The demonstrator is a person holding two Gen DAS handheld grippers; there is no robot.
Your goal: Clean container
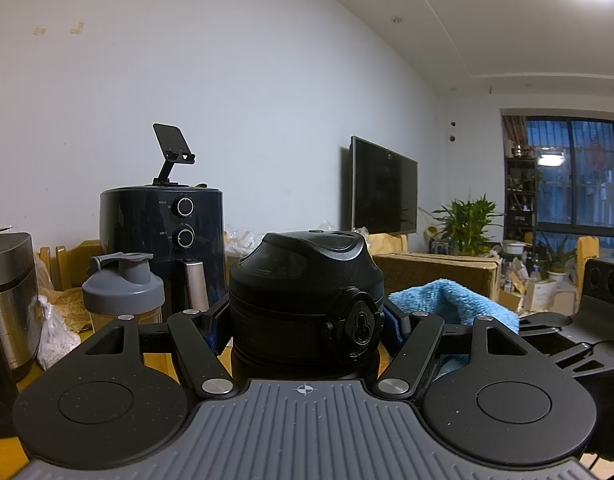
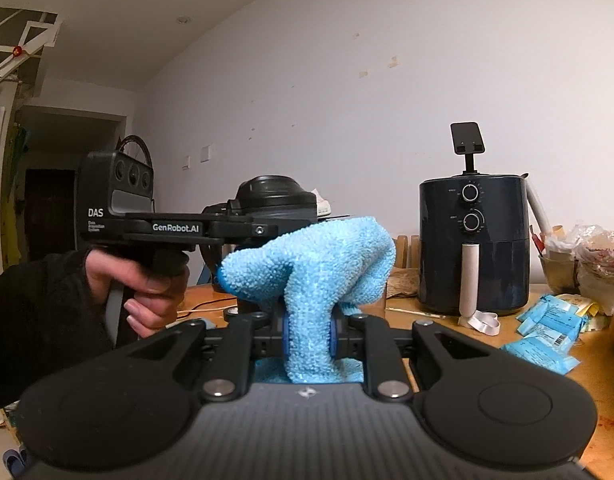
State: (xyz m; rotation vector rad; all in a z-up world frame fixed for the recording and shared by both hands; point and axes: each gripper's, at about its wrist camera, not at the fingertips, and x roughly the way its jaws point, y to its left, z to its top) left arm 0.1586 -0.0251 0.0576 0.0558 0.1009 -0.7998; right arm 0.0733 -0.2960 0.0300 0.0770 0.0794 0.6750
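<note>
A: Where is the black bottle [image 1: 303,300]?

B: It stands upright between the fingers of the left claw [image 1: 305,326], which is clenched on its body just below the lid. In the right wrist view the same bottle [image 2: 277,200] shows behind the left claw [image 2: 243,232], with a person's hand [image 2: 147,284] in a dark sleeve wrapped round that claw's handle.

A: And the right claw?

B: The right claw [image 2: 310,334] is grasping a blue cloth [image 2: 311,276]. The blue pads pinch the cloth's lower part, and its fluffy top bulges out above them, just beside the bottle; whether cloth and bottle touch cannot be told. From the left wrist, the cloth [image 1: 447,300] pokes up to the right of the bottle.

A: What else is on the table [image 2: 599,364]?

B: A dark air fryer [image 2: 473,248] stands against the wall with a phone stand [image 2: 469,140] on top. Blue packets [image 2: 547,332] lie to its right. In the left wrist view a grey-lidded shaker cup [image 1: 123,288] sits left of the bottle, and a steel pot [image 1: 9,300] is at the far left.
</note>
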